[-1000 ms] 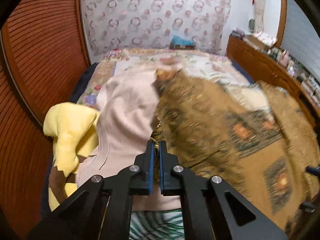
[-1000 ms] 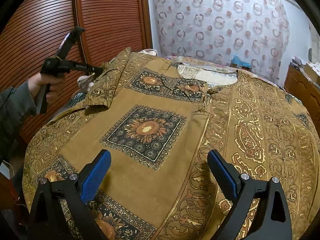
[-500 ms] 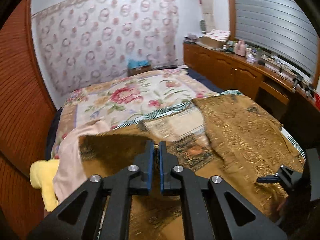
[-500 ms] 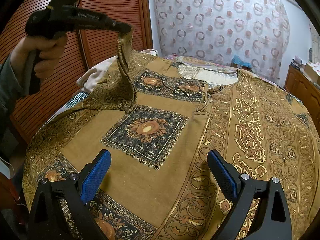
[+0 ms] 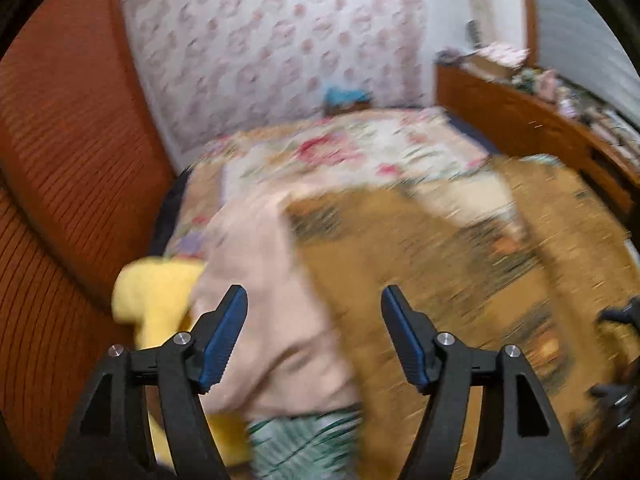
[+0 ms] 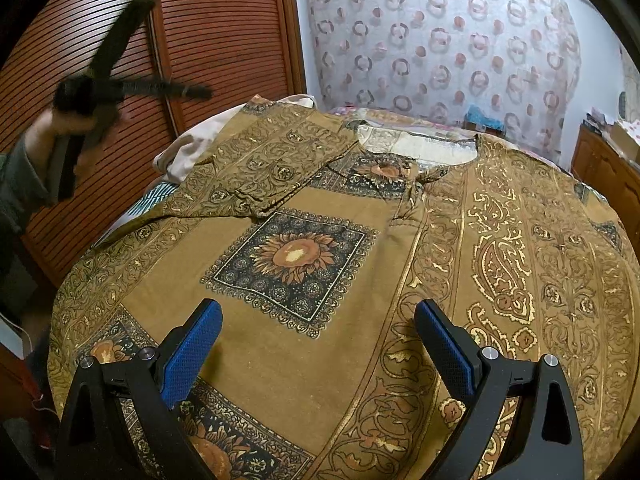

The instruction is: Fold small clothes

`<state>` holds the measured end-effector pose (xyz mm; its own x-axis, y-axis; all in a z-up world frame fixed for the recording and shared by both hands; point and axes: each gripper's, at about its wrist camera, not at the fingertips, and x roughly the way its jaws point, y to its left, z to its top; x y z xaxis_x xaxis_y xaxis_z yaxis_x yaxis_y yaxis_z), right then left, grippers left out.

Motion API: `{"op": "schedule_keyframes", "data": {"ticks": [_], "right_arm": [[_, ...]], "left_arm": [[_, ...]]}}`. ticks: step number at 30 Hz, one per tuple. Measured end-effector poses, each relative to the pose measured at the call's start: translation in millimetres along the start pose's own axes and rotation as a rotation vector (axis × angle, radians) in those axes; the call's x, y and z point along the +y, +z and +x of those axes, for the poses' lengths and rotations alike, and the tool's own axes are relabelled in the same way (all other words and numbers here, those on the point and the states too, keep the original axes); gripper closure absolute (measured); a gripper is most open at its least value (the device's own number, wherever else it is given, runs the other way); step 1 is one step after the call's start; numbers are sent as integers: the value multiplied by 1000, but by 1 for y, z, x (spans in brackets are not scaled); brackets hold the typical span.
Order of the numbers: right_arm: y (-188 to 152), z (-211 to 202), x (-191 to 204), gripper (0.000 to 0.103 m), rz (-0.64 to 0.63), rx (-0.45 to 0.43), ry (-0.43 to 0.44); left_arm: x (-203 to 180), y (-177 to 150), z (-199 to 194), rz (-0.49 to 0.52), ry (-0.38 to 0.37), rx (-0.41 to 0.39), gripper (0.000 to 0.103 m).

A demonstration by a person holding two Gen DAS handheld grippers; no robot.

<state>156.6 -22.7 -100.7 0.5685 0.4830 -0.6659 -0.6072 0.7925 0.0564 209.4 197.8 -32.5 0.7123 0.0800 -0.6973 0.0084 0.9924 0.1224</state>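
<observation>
The shirt [image 6: 320, 360] is golden brown with black squares and orange sunflowers, plus gold swirly stripes. The curtain [image 6: 440, 40] is white with brown rings. The wardrobe door [image 6: 224, 32] is reddish-brown. A yellow cloth [image 5: 156, 300] lies beside a pale pink cloth [image 5: 256, 280]. The bedspread [image 5: 340, 148] has red flowers.

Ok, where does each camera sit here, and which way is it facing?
Left wrist: sits on the left gripper, looks down over the bed at the brown garment, pink cloth and yellow cloth; its own jaws show, opening with nothing between them.
Right wrist: sits on the right gripper, jaws open, above the garment's sunflower print; the person's hand shows on the left.
Shared: the garment, the curtain.
</observation>
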Motion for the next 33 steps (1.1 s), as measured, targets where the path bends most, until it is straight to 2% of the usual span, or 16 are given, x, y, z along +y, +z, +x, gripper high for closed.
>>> {"op": "schedule_keyframes", "data": {"ticks": [4, 10, 11, 12, 13, 15, 17, 19, 23, 26, 30, 33], "right_arm": [[1, 2, -1, 6, 0, 8, 1], [3, 5, -3, 6, 4, 28, 8], [4, 6, -3, 6, 3, 38, 11], [5, 7, -2, 6, -2, 46, 16], [6, 7, -2, 6, -7, 53, 19], [10, 9, -1, 6, -20, 63, 28], [16, 10, -2, 6, -26, 66, 47], [24, 14, -2, 6, -34, 70, 75], [44, 23, -4, 6, -66, 74, 83], [57, 31, -4, 6, -90, 74, 87], [72, 46, -6, 6, -111, 91, 104], [86, 62, -9, 6, -120, 114, 126]], "left_arm": [[30, -32, 20, -65, 36, 58, 33], [41, -62, 31, -88, 45, 69, 34], [41, -65, 30, -84, 48, 62, 38], [41, -67, 29, -78, 45, 53, 50], [41, -69, 29, -77, 41, 54, 55], [43, -72, 27, -77, 21, 51, 72], [52, -71, 24, -85, -14, 41, 75], [56, -73, 19, -99, -49, 13, 92], [63, -75, 12, -102, -13, -5, 96], [73, -79, 2, -121, -26, -23, 96], [74, -86, 2, -92, -18, -4, 96], [77, -92, 3, -85, 17, 14, 93]]}}
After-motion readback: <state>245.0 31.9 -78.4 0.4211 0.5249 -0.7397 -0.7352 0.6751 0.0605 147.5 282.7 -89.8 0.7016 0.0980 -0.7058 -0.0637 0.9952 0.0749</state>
